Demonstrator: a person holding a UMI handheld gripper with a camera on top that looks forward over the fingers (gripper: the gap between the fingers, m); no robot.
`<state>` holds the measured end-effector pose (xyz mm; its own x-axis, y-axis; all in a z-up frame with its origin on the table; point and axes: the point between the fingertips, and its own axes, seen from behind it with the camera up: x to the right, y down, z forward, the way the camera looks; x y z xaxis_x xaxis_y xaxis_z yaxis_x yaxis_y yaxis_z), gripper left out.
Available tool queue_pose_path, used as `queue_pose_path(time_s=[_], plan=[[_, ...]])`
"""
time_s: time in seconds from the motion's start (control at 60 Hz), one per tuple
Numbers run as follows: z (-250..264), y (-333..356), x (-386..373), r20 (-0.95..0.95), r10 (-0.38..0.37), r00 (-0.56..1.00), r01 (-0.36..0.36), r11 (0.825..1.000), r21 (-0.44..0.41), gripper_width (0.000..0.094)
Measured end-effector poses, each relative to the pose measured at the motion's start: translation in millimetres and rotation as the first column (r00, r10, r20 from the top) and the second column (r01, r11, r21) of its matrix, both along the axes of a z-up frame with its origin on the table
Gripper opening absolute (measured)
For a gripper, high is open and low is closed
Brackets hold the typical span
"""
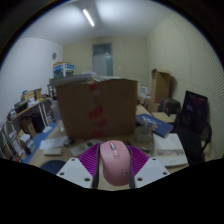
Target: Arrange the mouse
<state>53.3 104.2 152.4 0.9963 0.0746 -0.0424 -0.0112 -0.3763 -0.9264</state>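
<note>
A pink computer mouse (113,161) sits between my gripper's (112,168) two fingers, held above the desk. The purple pads (88,163) press against both of its sides. The mouse points forward, its scroll wheel on top, toward a large cardboard box (96,108) beyond the fingers. The mouse's underside and the desk directly below it are hidden.
A cluttered desk (60,150) lies ahead with papers and books (170,148) to the right. A dark chair (192,118) stands at the right. Shelves with books (25,115) are at the left. More cardboard boxes (160,85) stand at the back right.
</note>
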Motion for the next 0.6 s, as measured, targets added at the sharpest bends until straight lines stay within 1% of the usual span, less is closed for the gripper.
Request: queue_pose_path(time_s=[0.1,0.167,0.25,0.333,0.4,0.467,0.533,0.55,0.567,0.6], plan=[[34,-12,-76,-0.024,0.034,0.999,-0.033,0.998,0.047,0.041],[25,-21,-127,-0.009,0.059,0.998,-0.059,0.998,0.032,0.0407],[-18,-34,-180,-0.003,0.07,0.998,-0.07,0.997,-0.034,0.0404],[-71,-42,-210,0.021,0.062,0.998,-0.059,0.992,-0.112,0.0407],[-105,-47,-223,0.018,0.041,0.999,-0.038,0.985,-0.17,0.0408],[-132,-51,-229,0.033,0.026,0.999,-0.019,0.977,-0.21,0.0406],[-159,-54,-233,0.054,0.026,0.998,-0.011,0.966,-0.259,0.0409],[-167,-59,-235,0.055,0.028,0.998,-0.011,0.959,-0.283,0.0396],[-160,-55,-234,0.075,0.026,0.997,-0.007,0.97,-0.242,0.0422],[-166,-55,-233,0.111,0.037,0.993,-0.008,0.969,-0.246,0.0422]])
